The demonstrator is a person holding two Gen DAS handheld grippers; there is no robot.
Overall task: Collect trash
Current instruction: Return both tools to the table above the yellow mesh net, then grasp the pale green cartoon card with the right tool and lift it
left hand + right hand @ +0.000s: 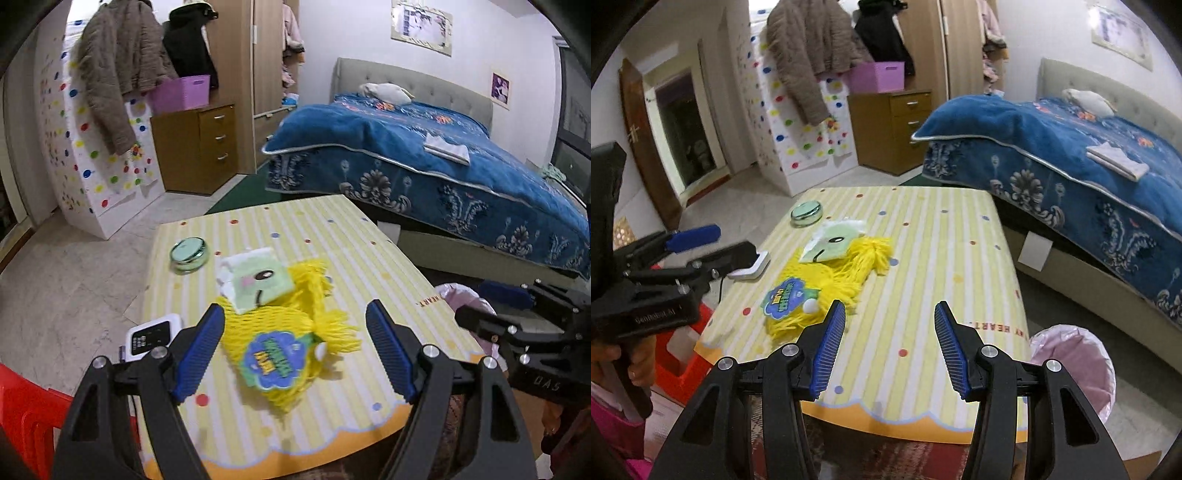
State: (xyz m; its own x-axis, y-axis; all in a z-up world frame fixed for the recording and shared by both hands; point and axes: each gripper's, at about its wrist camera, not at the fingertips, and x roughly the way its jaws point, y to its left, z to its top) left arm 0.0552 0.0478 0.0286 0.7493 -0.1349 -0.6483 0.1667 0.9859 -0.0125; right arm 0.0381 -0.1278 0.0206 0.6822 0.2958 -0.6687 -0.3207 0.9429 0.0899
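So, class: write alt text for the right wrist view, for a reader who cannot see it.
The open right gripper hovers over a striped table holding yellow netting, a green packet and a round tin. A pink-lined bin stands beside the table.

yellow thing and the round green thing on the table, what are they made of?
Yellow net: seemingly soft foam mesh, matte; open weave, frayed stringy ends, glossy printed label on it. Round green item: likely glass or glossy plastic, judging by its shiny rim; too blurred to settle.

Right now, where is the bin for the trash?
The pink-lined trash bin stands on the floor at the table's near right corner, between table and bed; the right wrist view shows it lower right.
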